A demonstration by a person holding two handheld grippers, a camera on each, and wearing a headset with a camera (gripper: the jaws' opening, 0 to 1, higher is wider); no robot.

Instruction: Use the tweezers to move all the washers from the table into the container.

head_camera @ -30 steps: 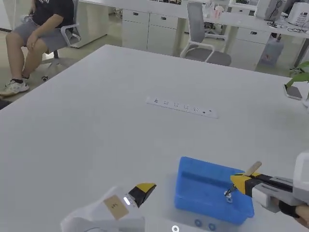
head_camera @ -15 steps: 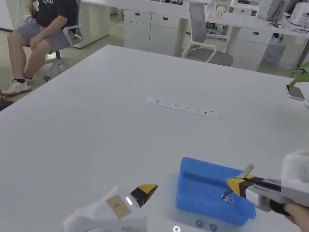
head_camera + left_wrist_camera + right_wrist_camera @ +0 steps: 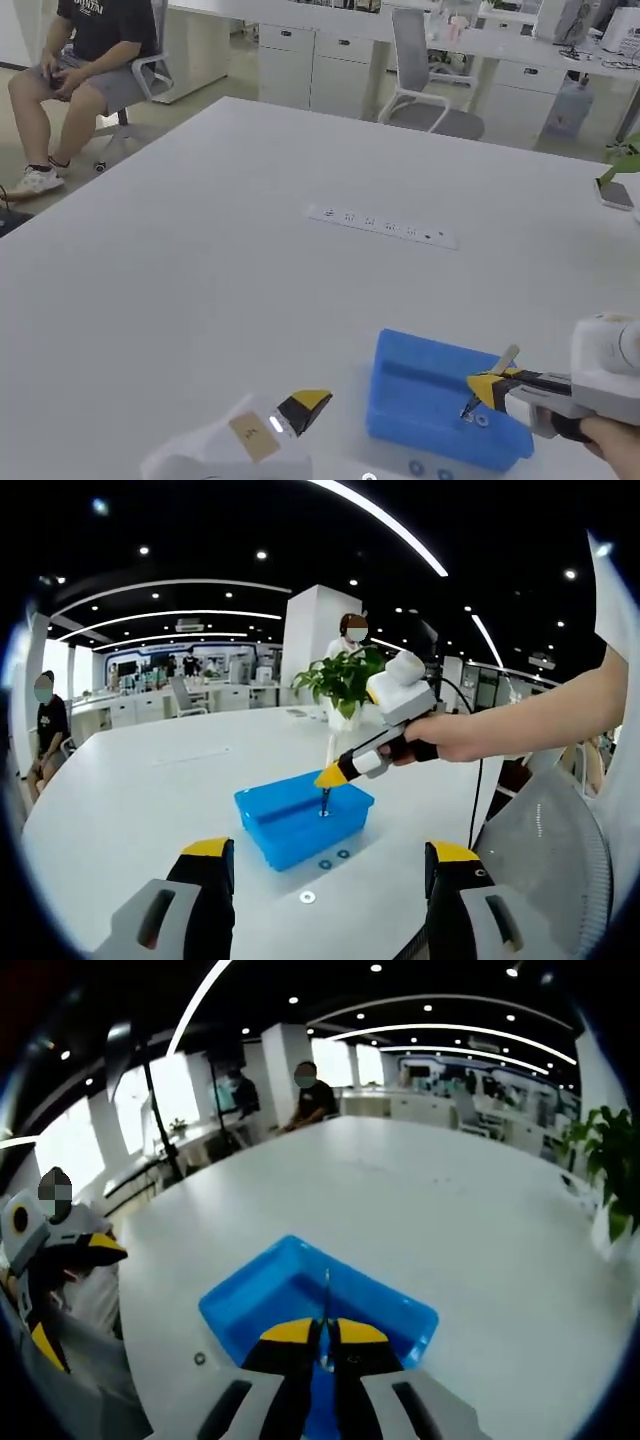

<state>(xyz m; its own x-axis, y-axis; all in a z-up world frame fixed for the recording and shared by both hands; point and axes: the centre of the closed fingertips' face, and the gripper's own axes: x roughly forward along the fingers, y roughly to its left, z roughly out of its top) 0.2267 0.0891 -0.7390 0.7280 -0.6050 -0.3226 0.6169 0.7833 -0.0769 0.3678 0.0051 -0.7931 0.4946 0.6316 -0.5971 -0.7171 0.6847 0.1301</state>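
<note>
left hand-held gripper (image 3: 328, 851): jaws stood apart, low over the white surface (image 3: 140, 790) | right hand-held gripper (image 3: 331, 776): held tweezers (image 3: 324, 802) pointing down into the blue container (image 3: 285, 825) | three washers (image 3: 325, 863): lay on the surface beside the container

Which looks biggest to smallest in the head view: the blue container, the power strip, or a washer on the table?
Largest: container
Next: power strip, similar length but far thinner, and farther from the camera
Smallest: washer
</note>
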